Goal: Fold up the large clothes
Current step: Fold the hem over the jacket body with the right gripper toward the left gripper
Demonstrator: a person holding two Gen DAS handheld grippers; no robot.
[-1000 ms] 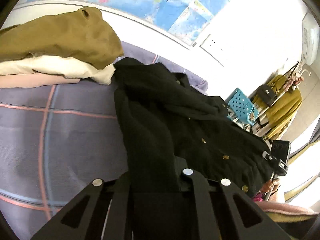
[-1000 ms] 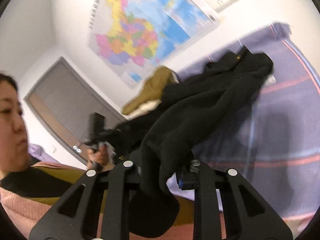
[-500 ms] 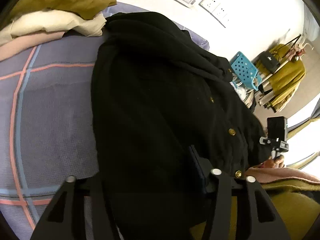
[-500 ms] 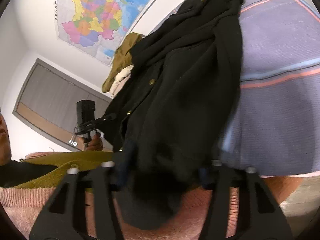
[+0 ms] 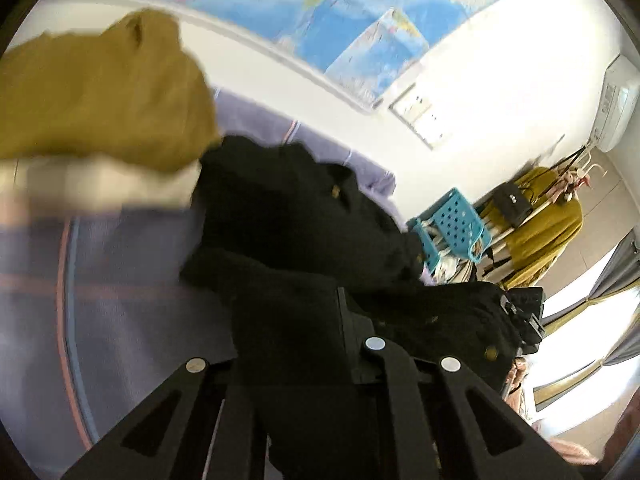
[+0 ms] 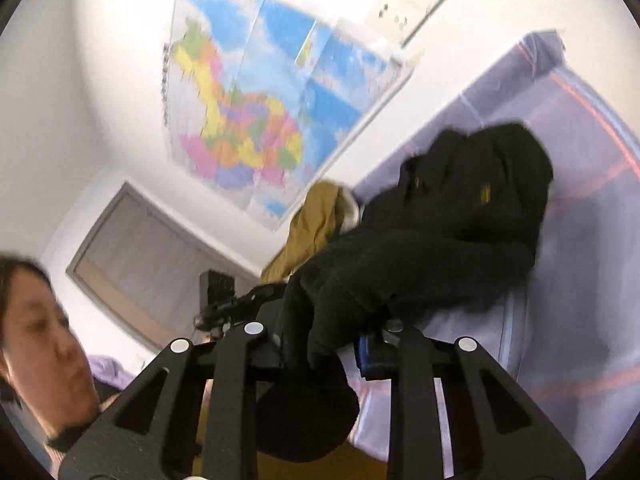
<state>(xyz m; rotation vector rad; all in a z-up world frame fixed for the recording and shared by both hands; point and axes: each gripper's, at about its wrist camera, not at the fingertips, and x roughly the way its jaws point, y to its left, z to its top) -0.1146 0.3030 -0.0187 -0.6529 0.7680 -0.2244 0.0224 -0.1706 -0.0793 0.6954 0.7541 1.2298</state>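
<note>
Both sets of fingers are closing right now with black cloth between them: the left gripper (image 5: 296, 320) is down to a narrow pinch on a thick fold of the black coat (image 5: 304, 216), and the right gripper (image 6: 320, 344) is clamping another bunch of the same coat (image 6: 452, 216), with a loose end drooping below its fingers. From those two pinches the coat runs away over the lavender plaid bedsheet (image 5: 120, 300), its gold buttons (image 5: 335, 189) facing up, and the far end sits in a heap near the wall. Just left of that heap there's a stack of folded clothes (image 5: 100, 96), mustard on top, cream under it. Looks to me like the step is dragging the coat toward the near edge to spread it out. To do it well I'd keep both hands level with each other and pull evenly so the far heap unrolls flat instead of twisting, and keep it clear of the folded stack. Thick fabric like this probably slips, so grip deep.
</note>
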